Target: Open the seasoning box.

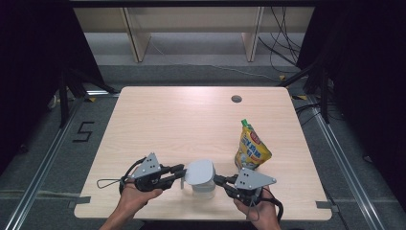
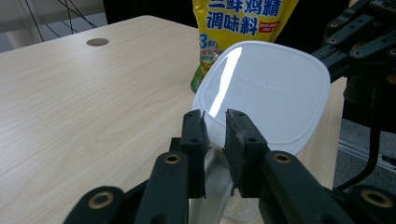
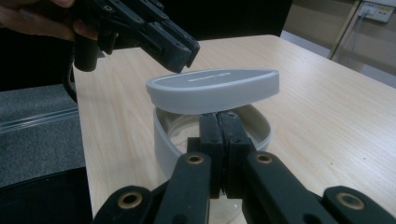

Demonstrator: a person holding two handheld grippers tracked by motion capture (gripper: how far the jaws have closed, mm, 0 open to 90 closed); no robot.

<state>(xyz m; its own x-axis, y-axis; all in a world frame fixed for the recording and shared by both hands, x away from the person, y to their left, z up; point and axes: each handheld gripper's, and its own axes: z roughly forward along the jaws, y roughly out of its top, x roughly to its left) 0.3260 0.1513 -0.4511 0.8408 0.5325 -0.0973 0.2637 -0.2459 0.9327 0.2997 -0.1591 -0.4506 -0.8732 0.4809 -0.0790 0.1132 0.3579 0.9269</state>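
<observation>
Both hands at the near table edge, grippers facing across a white container (image 1: pixel 203 188). Right gripper (image 3: pixel 219 122) pinches the container's near wall, jaws tight together, probably to steady it. Lid (image 3: pixel 214 89) sits tilted above the rim, off on one side. Left gripper (image 2: pixel 215 122) at the lid's edge, jaws narrowly parted, pads not pressing; likely just letting go. Yellow seasoning pouch (image 1: pixel 251 147) stands upright just behind, presumably waiting to go in.

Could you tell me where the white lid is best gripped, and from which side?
Grip the white lid at its thin raised rim, from the person's left, level with the table. It sits tilted over the container, so that edge is free; the right claw occupies the opposite side.
</observation>
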